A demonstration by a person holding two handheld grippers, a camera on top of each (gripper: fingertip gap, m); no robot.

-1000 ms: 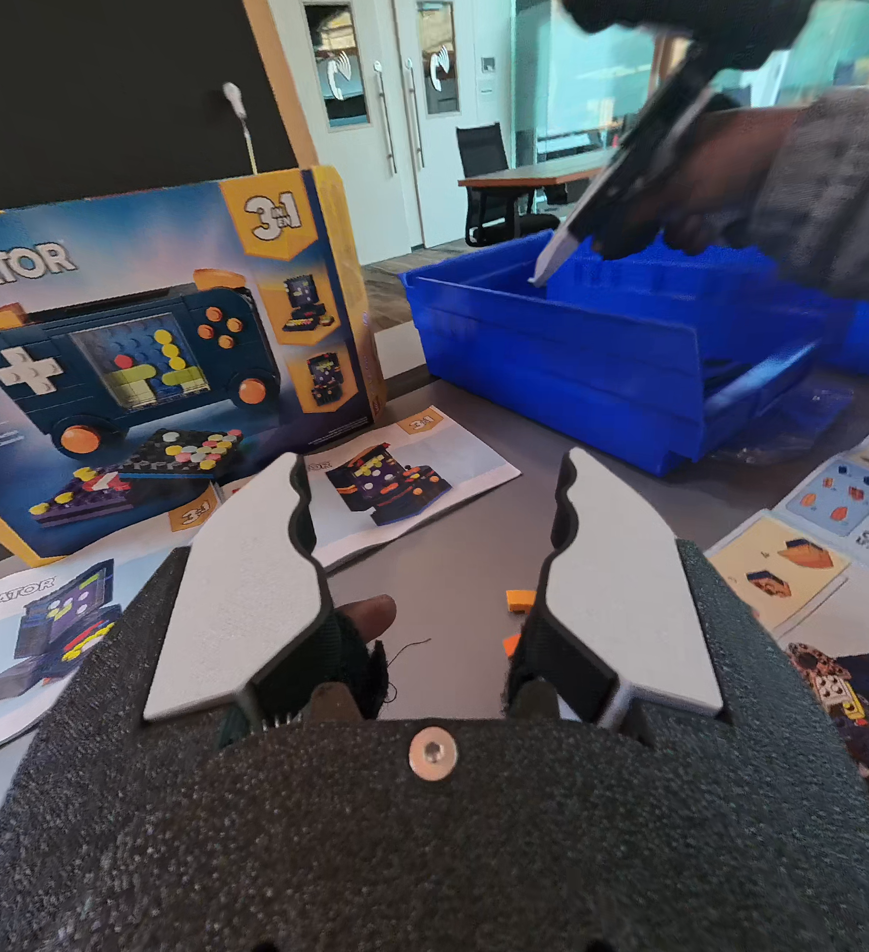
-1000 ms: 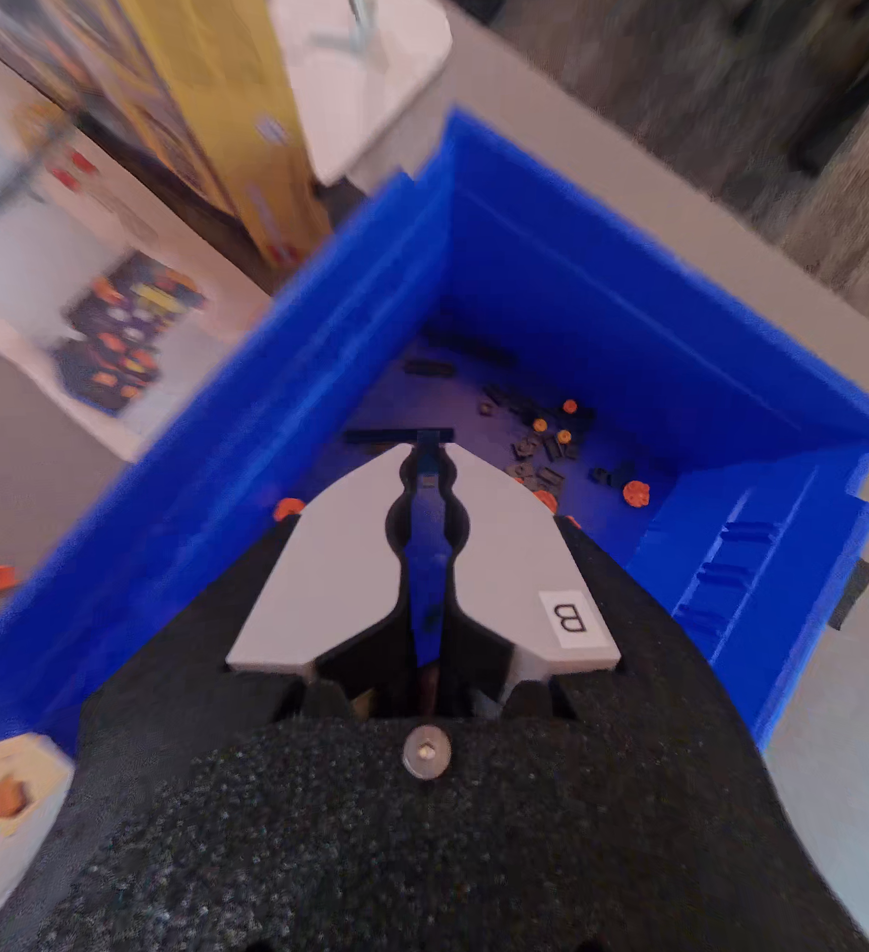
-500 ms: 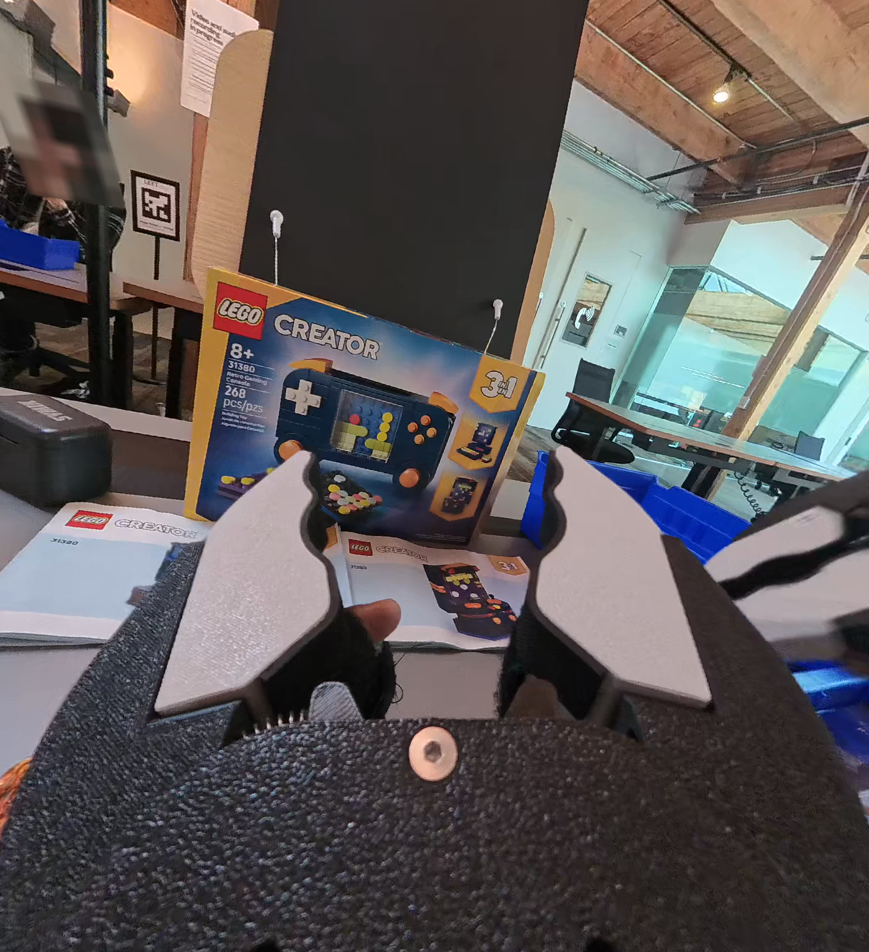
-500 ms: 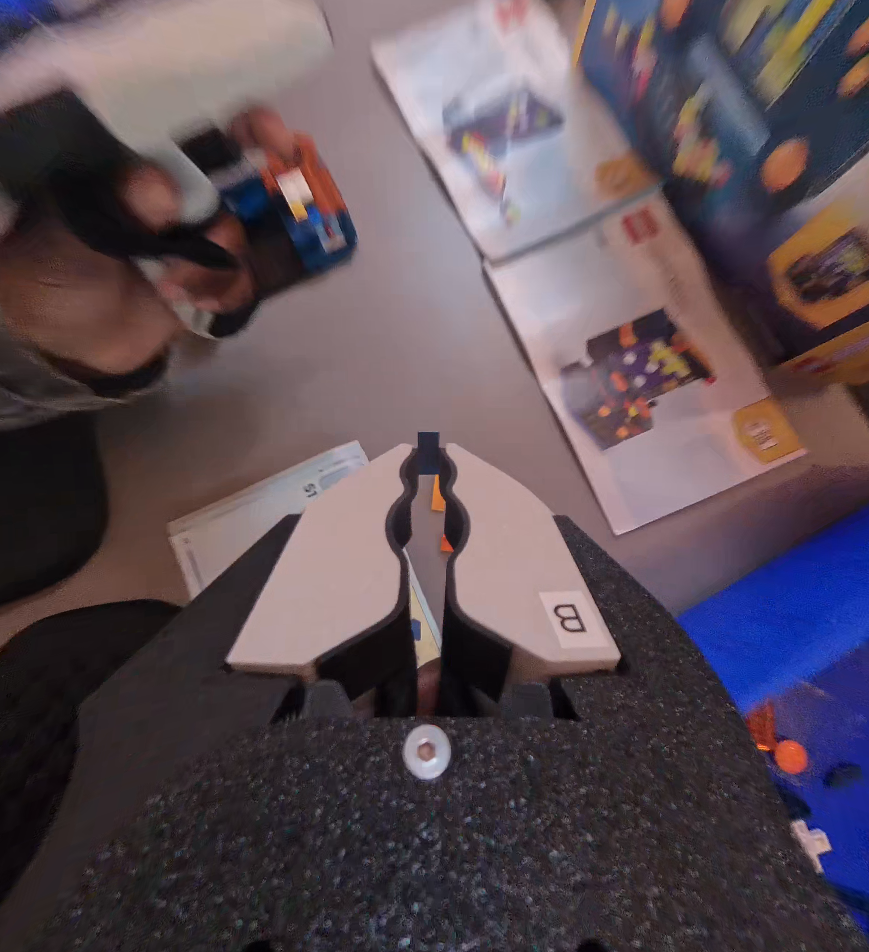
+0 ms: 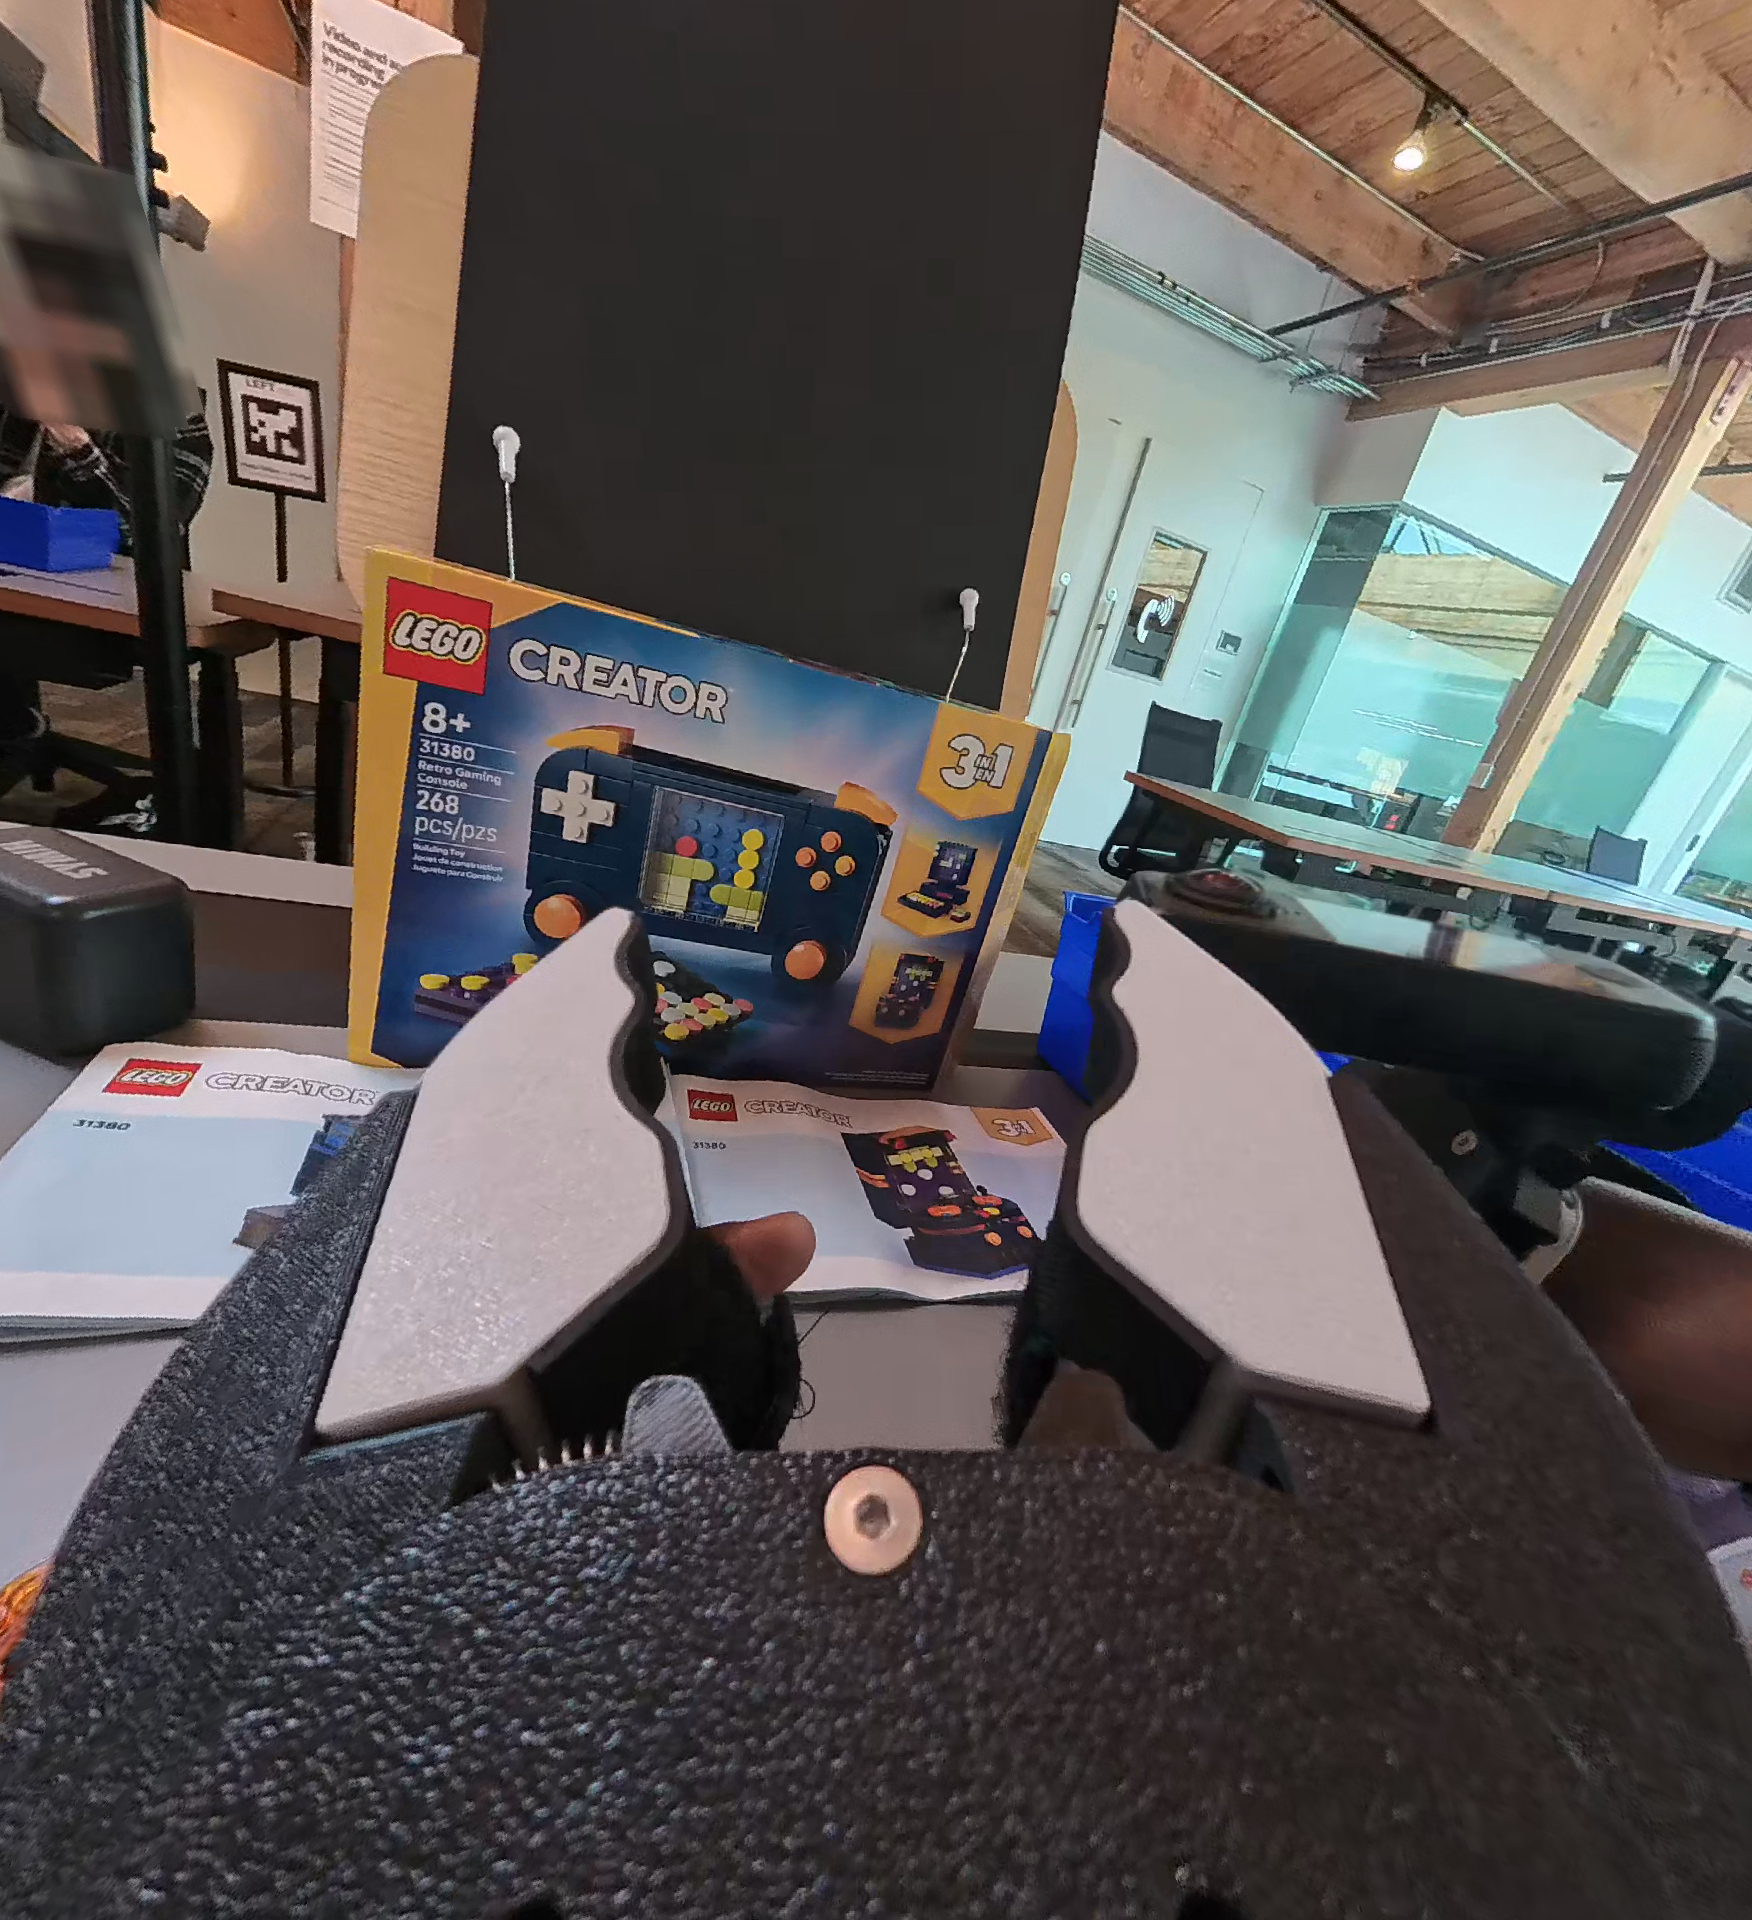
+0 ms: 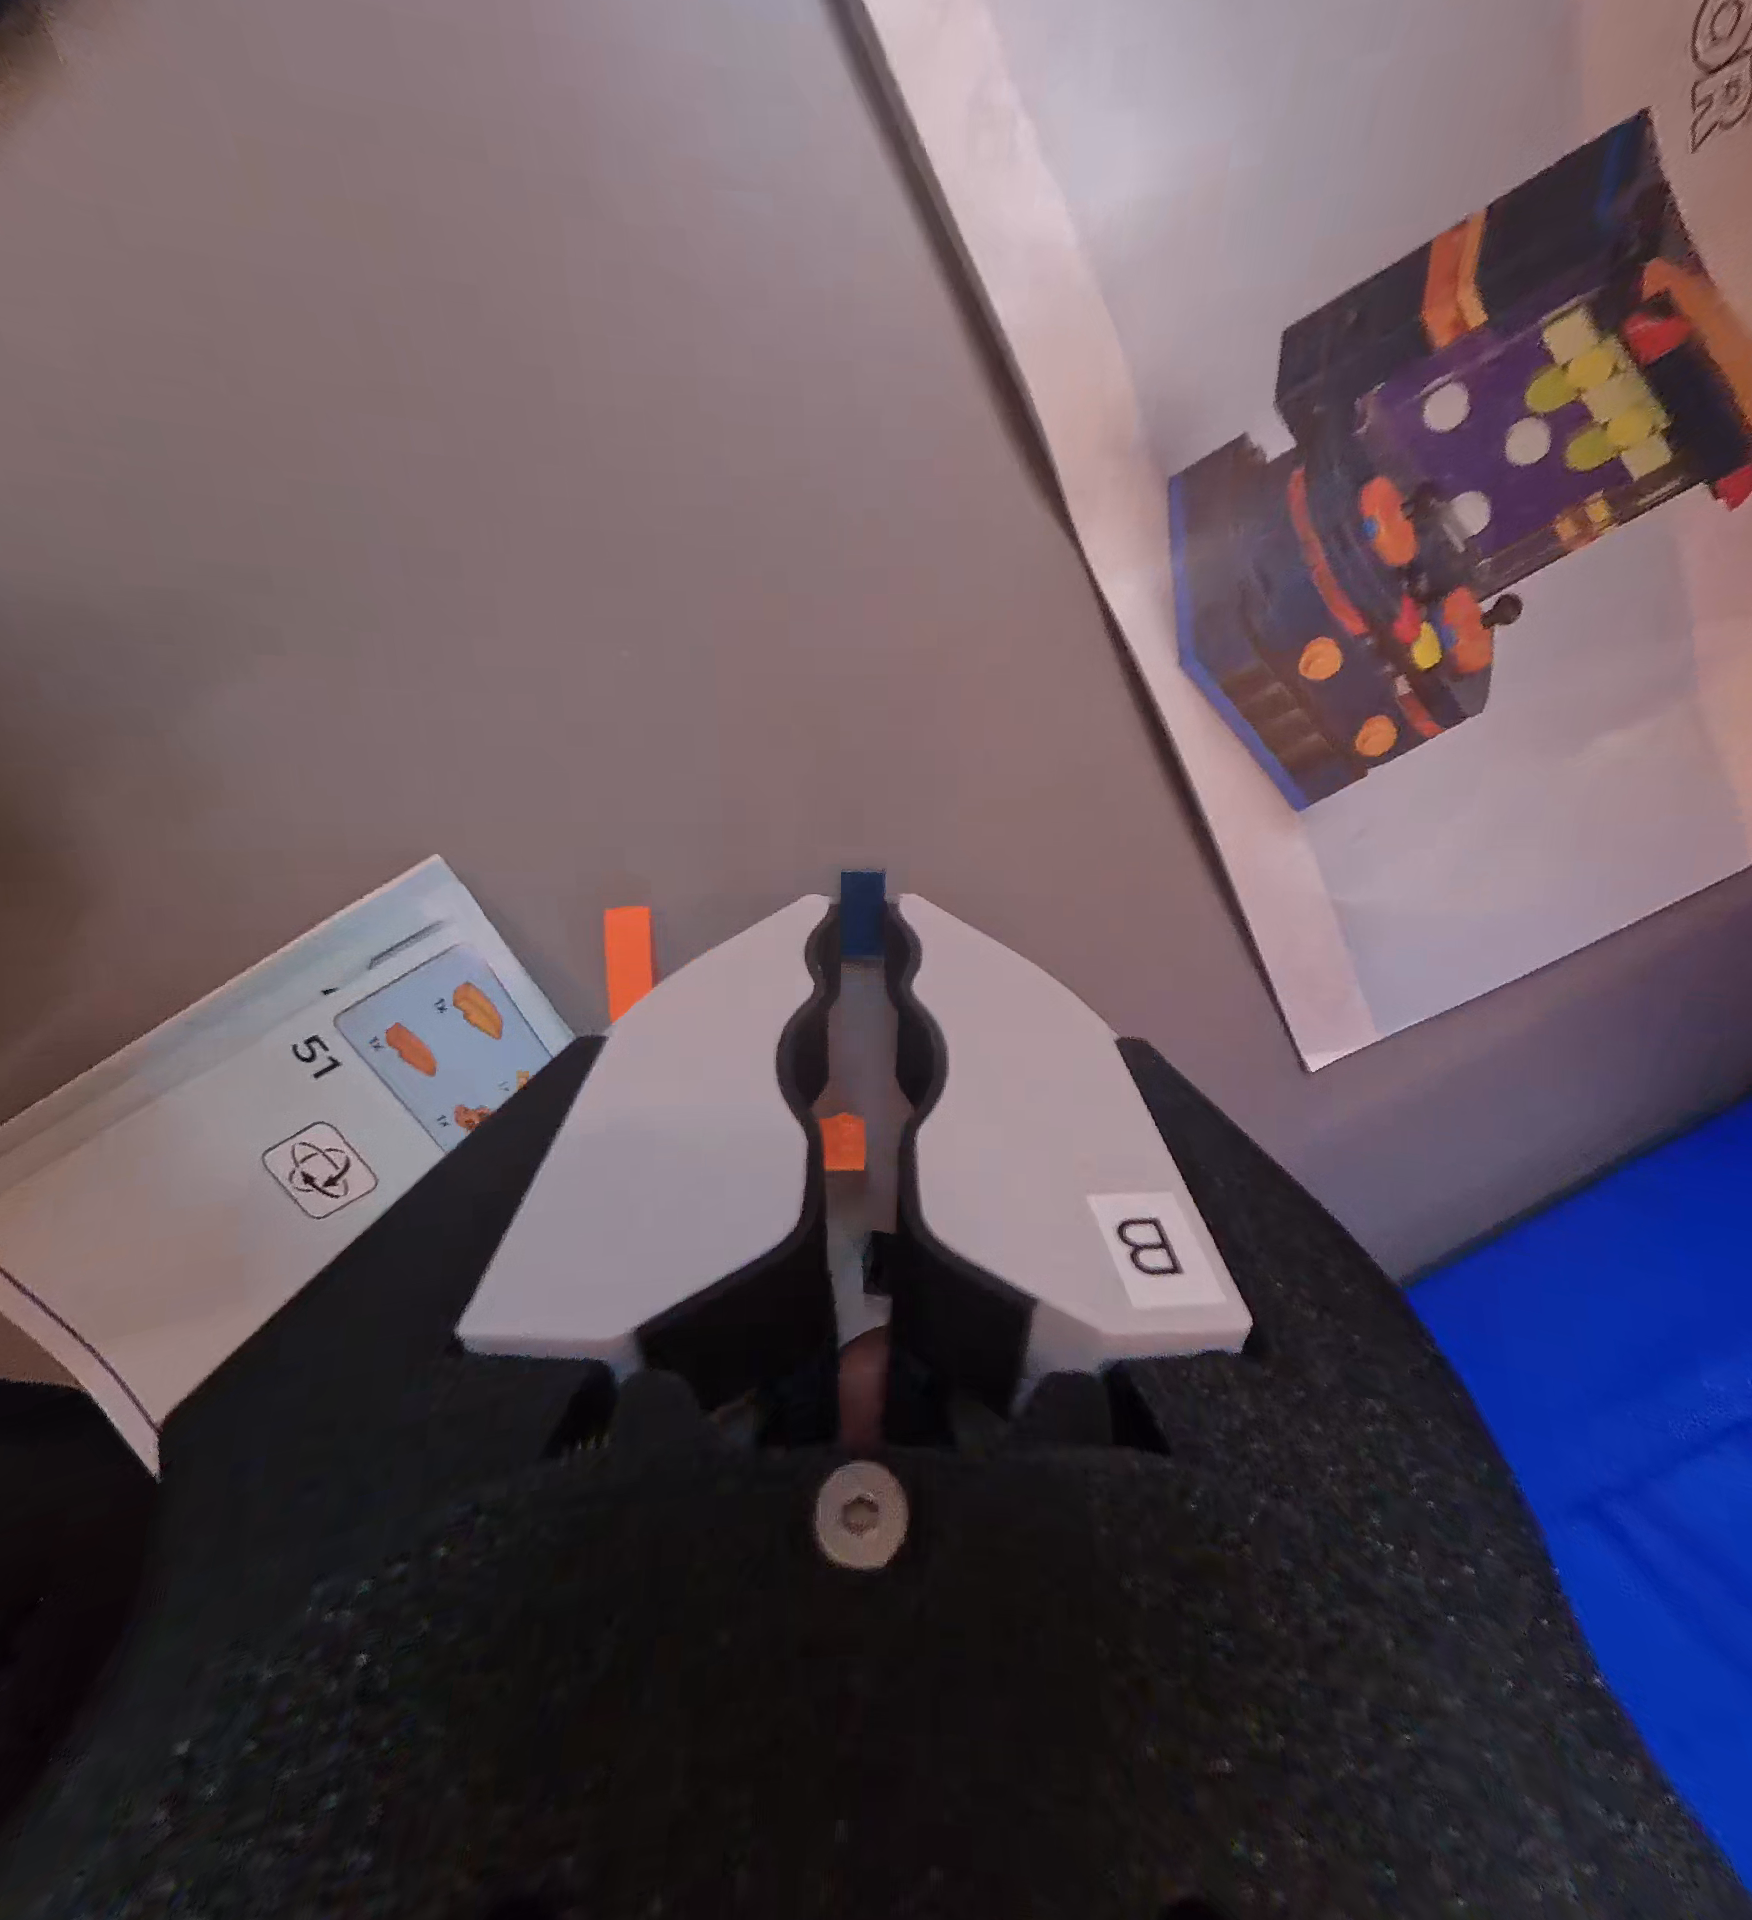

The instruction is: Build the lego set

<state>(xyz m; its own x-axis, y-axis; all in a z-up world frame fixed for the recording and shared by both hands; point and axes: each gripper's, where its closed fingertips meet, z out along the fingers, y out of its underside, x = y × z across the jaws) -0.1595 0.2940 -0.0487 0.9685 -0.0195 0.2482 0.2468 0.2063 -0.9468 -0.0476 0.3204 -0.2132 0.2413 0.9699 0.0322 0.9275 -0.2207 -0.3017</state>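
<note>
Right gripper (image 6: 859, 914): jaws pinch small dark-blue piece (image 6: 861, 912), probably a brick, over grey bench (image 6: 436, 468). Left gripper (image 5: 867, 1029): jaws wide, empty.

Glossy cardboard box (image 5: 706, 831), matt paper booklets (image 5: 851, 1174), smooth grey table (image 6: 436, 520), wooden ceiling beams (image 5: 1578, 83)

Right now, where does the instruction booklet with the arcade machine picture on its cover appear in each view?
Left wrist view: the booklet lies flat at centre, seen between the open fingers of the left gripper, in front of the toy box.
Right wrist view: the booklet fills the upper right.
Shared landmark: the blue bin beside the booklet.
</note>
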